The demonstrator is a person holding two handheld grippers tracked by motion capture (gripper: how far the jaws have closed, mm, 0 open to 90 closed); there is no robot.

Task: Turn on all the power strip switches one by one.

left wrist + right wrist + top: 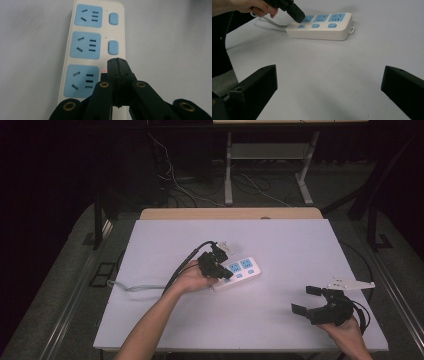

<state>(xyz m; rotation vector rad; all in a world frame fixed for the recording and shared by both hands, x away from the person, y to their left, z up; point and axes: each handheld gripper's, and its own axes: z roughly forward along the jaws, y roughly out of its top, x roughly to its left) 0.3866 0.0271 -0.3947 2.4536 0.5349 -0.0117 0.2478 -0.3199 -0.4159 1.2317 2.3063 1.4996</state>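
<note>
Here, with my left gripper [117,61] pinched together into one blunt tip, I press the nearest switch of the power strip [239,272] at frame centre, while my right gripper [306,299] waits gaping, lower right.

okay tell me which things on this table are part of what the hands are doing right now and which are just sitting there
In use:
power strip
its nearest switch, under the tip of the left gripper
left gripper, jaws shut

Lying about or idle:
right gripper, jaws open, apart from the strip
grey cord trailing off the table
</note>
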